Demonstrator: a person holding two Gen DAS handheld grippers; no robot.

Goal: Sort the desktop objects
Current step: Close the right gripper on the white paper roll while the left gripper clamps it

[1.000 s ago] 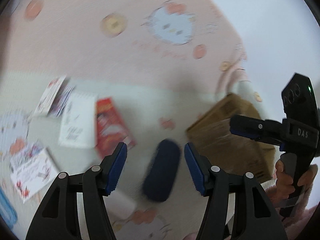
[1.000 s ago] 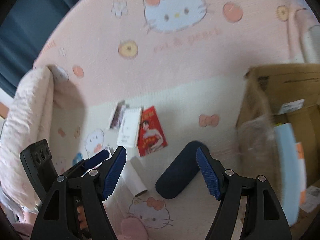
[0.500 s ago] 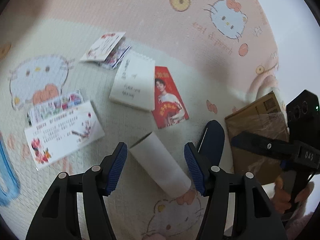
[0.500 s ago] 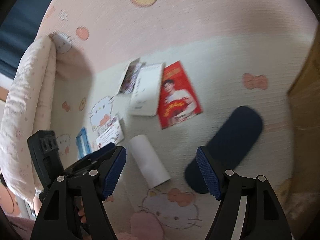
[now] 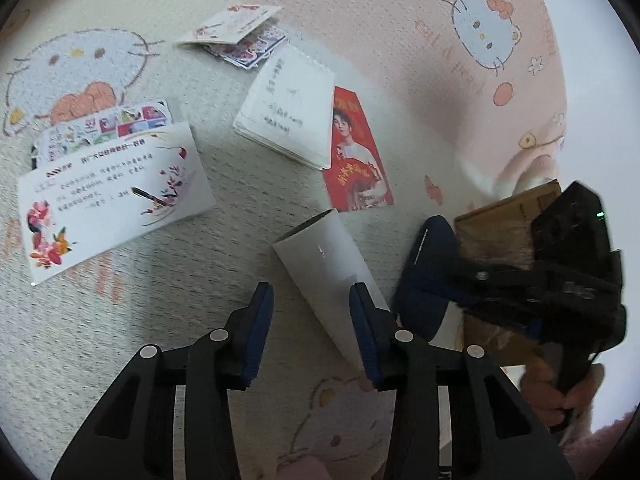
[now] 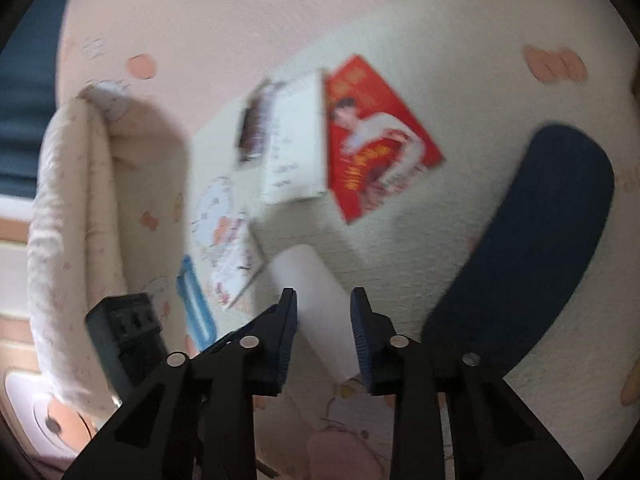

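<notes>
A white paper tube (image 5: 326,272) lies on the Hello Kitty blanket (image 5: 120,320). My left gripper (image 5: 312,304) is open and empty, its fingers on either side of the tube's near part. My right gripper (image 6: 324,312) is also open, with the same tube (image 6: 316,304) between its fingers. A dark blue oval case (image 5: 424,276) lies just right of the tube, also in the right wrist view (image 6: 532,240). A red photo card (image 5: 356,152), a white notepad (image 5: 292,104) and a floral card (image 5: 116,196) lie farther off.
A brown cardboard box (image 5: 500,220) stands at the right behind my right gripper's body (image 5: 568,268). Sticker sheets (image 5: 236,36) lie at the back. A blue flat item (image 6: 194,300) and a rolled blanket edge (image 6: 76,208) sit at the left.
Both grippers have dropped closer to the blanket and narrowed their opening. The white tube now sits between the fingers of each; earlier the dark case was in front of them.
</notes>
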